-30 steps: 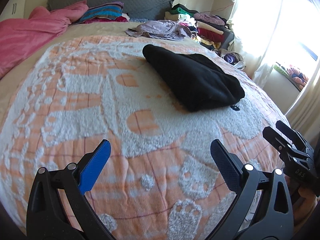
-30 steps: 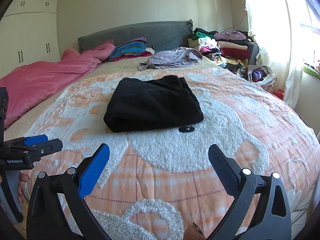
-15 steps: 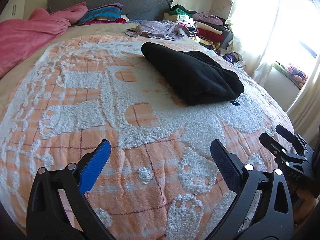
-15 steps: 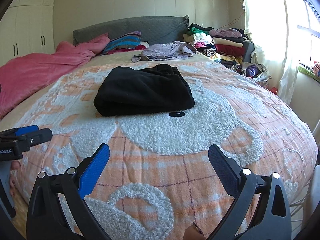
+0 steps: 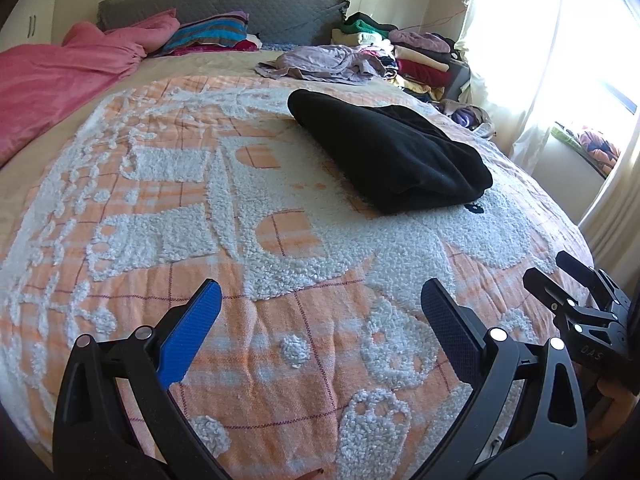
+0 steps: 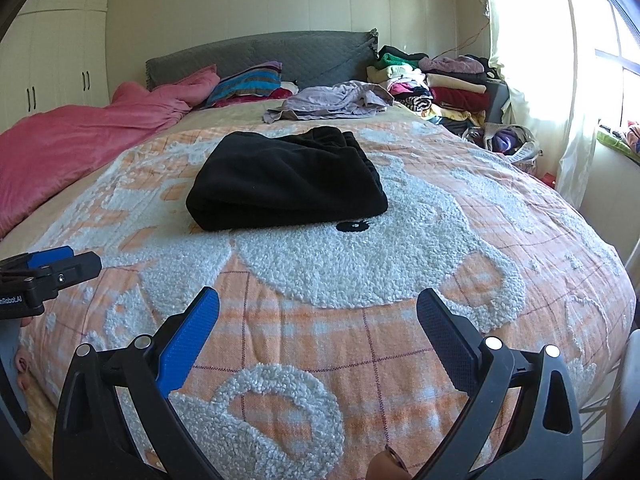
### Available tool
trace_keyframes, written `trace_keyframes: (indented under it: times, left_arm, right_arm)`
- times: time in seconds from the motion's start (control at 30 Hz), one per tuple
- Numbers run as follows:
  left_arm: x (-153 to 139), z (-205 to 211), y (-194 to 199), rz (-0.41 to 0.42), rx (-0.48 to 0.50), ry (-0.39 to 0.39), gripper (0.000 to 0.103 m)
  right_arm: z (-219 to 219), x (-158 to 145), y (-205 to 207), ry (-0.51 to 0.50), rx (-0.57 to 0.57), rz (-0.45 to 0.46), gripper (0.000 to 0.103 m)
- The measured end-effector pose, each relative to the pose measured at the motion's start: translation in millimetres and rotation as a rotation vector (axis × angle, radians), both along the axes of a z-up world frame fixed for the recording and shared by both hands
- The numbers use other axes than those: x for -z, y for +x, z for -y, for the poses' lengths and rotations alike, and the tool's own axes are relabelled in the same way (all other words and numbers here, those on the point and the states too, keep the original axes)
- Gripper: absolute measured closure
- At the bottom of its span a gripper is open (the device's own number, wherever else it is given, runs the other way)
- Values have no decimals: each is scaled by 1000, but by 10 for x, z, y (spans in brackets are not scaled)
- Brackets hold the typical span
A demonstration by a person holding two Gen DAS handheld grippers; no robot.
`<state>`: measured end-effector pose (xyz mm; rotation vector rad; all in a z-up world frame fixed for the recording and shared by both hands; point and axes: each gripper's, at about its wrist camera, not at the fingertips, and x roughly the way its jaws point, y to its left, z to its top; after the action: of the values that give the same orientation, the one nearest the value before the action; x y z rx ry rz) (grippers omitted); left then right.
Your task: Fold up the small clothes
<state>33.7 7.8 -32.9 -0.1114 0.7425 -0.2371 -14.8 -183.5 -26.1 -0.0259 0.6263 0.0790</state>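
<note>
One bed is seen, its orange blanket carrying a folded black garment mid-bed. Left gripper and right gripper are held spread and empty, well short. Tufted pile could be snagged, dragging the fold apart.

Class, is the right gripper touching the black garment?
Apart. The right wrist view shows open blanket between the right gripper and the black garment.
</note>
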Motion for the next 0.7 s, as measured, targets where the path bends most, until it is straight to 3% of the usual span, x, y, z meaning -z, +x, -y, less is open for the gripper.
trace_keyframes:
  times: [0.7]
  left_arm:
    - [29, -12, 12, -20, -22, 8, 10]
  right_arm:
    - [30, 27, -15, 3, 18, -9, 5]
